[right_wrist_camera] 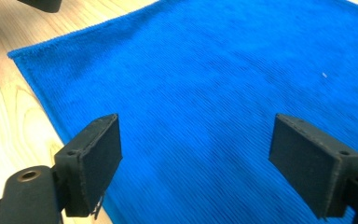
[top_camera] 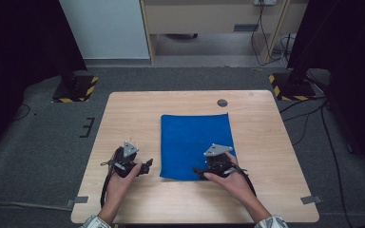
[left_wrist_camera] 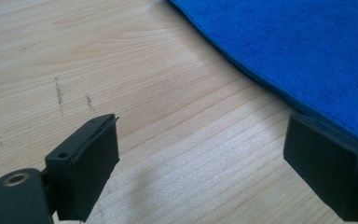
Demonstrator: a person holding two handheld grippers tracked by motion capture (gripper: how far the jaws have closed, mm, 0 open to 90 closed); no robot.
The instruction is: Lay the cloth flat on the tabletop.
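Centrally on the worktop [top_camera: 123,109] lies a blue cloth [top_camera: 196,142], flat. Left gripper [top_camera: 134,164] sits at the cloth's 9 o'clock, just beside its near-left corner, jaws wide apart over bare wood, holding nothing. Right gripper [top_camera: 217,161] hangs over the cloth's 5 o'clock corner, jaws spread wide, empty.

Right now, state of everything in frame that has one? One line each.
blue cloth: lying flat on the table, looks folded, held by neither gripper.
left gripper: open, over bare wood just off the cloth's edge, holding nothing.
right gripper: open, over the cloth, holding nothing.
table: bare light wood around the cloth, faint scuff marks near the left gripper.
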